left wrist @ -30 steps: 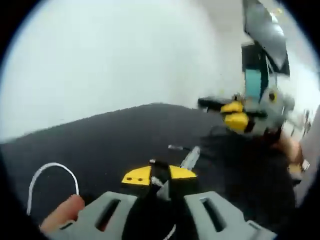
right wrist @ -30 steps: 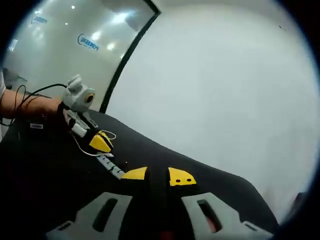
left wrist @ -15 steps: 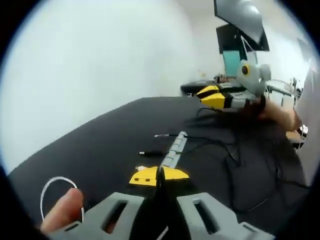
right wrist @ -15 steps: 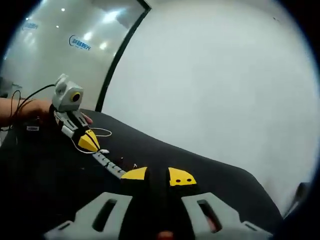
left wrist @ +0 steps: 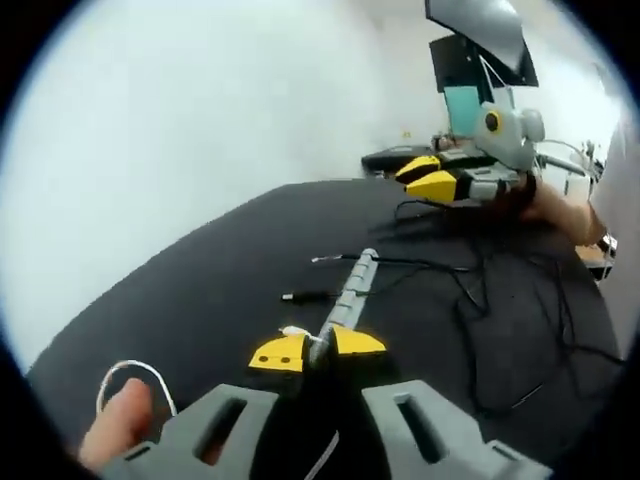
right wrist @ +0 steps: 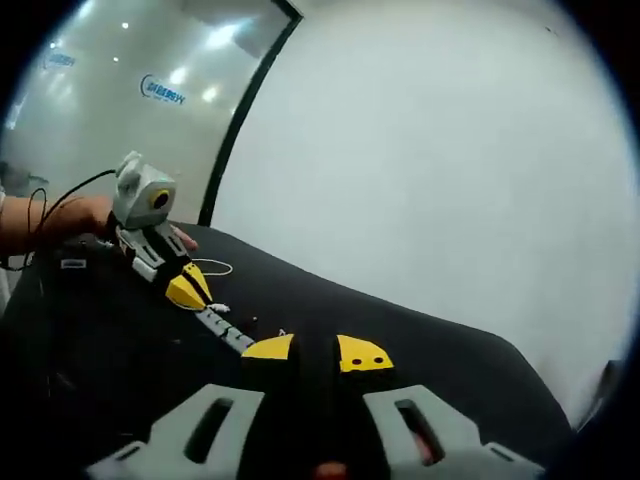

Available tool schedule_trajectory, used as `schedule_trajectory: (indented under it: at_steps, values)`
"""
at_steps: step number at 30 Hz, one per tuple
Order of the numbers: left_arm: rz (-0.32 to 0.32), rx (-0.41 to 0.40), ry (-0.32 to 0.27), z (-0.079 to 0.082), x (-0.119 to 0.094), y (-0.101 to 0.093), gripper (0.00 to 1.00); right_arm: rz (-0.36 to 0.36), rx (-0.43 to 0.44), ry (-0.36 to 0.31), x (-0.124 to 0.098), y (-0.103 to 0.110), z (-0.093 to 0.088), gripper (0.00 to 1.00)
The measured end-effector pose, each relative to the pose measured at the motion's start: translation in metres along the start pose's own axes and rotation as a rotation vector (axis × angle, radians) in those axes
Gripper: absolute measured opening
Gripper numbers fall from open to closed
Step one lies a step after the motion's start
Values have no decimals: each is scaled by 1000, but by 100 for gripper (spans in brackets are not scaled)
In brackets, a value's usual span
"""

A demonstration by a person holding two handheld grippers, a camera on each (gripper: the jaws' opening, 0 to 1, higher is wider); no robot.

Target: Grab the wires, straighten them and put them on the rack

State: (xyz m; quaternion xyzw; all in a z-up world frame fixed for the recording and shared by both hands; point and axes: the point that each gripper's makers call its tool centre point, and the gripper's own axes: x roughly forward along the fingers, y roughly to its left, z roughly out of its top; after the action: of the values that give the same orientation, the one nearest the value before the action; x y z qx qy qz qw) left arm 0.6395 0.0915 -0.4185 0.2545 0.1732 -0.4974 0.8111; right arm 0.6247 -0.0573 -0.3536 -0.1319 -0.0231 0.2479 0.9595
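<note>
Two claws, one white wire at the rack.

Left gripper view: the left claw (left wrist: 317,352), yellow tips shut on a thin white wire (left wrist: 296,332), sits at the grey slotted plastic rack (left wrist: 345,300) on the black desk (left wrist: 200,290).
Right gripper view: the right claw (right wrist: 315,352) hangs slightly parted, empty. Seating the wire seems next.

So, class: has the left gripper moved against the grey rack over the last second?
Yes. The left gripper has swung right: the grey rack, earlier off to the right of its jaws, now lies straight ahead of them.
</note>
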Motion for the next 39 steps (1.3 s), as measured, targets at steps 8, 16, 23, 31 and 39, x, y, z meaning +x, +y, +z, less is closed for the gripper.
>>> schedule_trajectory:
  at_steps: [8,16,23,31,39]
  values:
    - [-196,290,94,38,-20,-17,19,-14,49,-3,-3,-8,0,12]
    - [-247,396,379,0,-1,-4,14,-10,49,0,-3,-7,-1,12]
    - [-261,432,414,3,-1,-6,17,-3,57,-19,-5,-5,4,12]
    - [-292,456,493,-2,4,-6,16,-3,58,-7,-4,-4,3,12]
    - [-331,383,551,-4,8,-7,15,6,60,-7,-5,-2,4,12]
